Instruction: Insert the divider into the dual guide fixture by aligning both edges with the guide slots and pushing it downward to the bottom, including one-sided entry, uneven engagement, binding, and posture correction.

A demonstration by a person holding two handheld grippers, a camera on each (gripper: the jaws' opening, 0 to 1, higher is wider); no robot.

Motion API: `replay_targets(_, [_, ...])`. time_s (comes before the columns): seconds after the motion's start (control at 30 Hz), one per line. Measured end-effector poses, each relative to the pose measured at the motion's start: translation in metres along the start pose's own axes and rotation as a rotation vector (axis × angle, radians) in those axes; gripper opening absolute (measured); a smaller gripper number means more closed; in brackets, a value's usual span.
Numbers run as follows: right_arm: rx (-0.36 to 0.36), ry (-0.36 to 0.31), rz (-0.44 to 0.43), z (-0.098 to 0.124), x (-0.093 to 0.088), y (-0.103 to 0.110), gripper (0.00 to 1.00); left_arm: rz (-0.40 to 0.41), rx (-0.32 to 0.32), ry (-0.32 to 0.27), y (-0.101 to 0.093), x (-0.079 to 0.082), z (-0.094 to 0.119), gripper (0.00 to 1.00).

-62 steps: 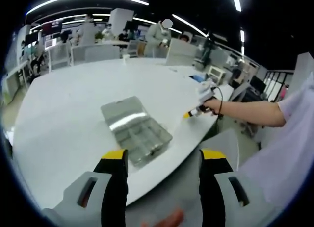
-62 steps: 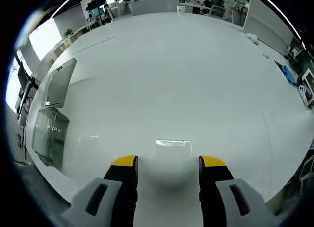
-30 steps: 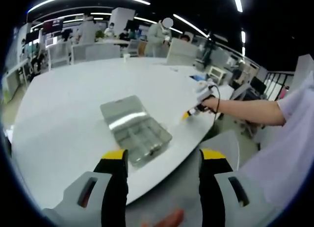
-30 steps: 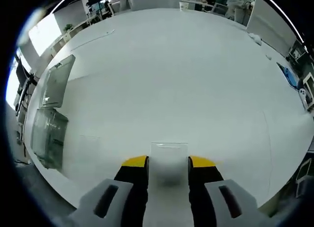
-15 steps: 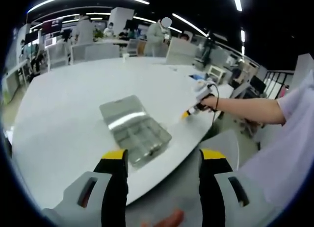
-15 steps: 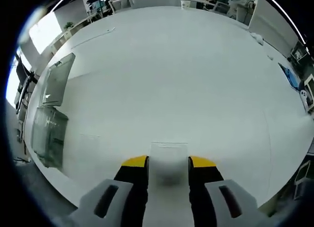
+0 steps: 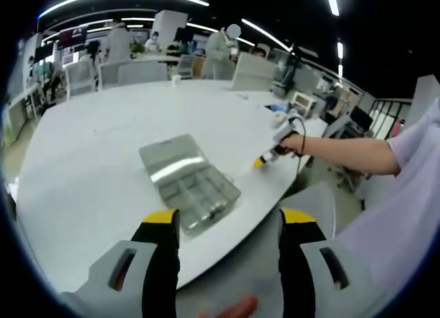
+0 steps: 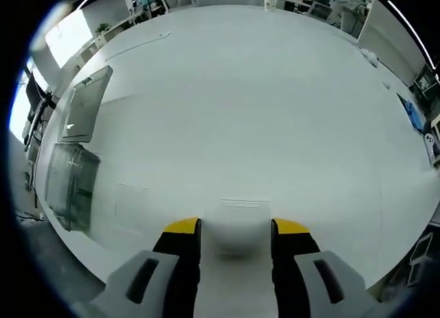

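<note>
The divider [image 8: 240,224] sits between the jaws of your right gripper [image 8: 236,230], a thin clear plastic plate, nearly invisible against the white table [image 8: 275,112] apart from its straight top edge and a faint grey cast; the jaws are closed in on its two side edges, so it reads as gripped, though whether it is off the table or resting on it I cannot tell. The relation that matters is this: the clear plastic box [image 8: 69,184] with the guide slots lies well off to the left of that gripper, near the table's edge, its lid [image 8: 84,112] flung open and lying flat beyond it. Its long axis runs roughly away from you in the right gripper view, so the plate probably needs turning as well as carrying over (judge that once you are closer). In the left gripper view the same box [image 7: 194,192] lies just ahead of your left gripper [image 7: 229,225], whose yellow-tipped jaws stand wide apart with nothing between them; that hand is the nearer one and looks best placed to steady the box. The inner partitions show as glossy see-through walls, hard and likely slippery. Further out, your right hand [image 7: 292,143] reaches over the table's far curve.
</note>
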State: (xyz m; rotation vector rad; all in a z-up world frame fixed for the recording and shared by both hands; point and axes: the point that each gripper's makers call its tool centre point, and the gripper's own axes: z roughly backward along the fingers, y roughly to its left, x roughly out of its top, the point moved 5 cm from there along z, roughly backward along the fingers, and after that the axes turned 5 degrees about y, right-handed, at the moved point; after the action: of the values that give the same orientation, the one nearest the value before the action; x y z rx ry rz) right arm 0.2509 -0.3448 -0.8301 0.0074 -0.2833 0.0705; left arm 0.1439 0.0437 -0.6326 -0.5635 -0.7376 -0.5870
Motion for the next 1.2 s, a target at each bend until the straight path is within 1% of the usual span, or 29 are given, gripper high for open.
replay_targets(0.23, [-0.008,-0.018,-0.018,0.0,0.001,-0.0037,0.28,0.007,0.001,-0.001,0.0006,-0.0019,0.0,0.56])
replay_targets(0.6, [-0.014,-0.035,-0.032,0.0004,0.0028,-0.0059,0.27,0.005,0.009,-0.008,0.0007,-0.0008,0.0034,0.56])
replay_targets(0.9, [-0.023,-0.043,-0.017,0.004,0.0011,-0.0062,0.26,0.006,0.011,-0.008,0.0006,-0.0021,0.0046,0.55])
replay_targets(1.2, [-0.018,-0.061,-0.011,0.005,0.0046,-0.0063,0.26,0.003,0.007,-0.007,0.0001,-0.0015,0.0034,0.55])
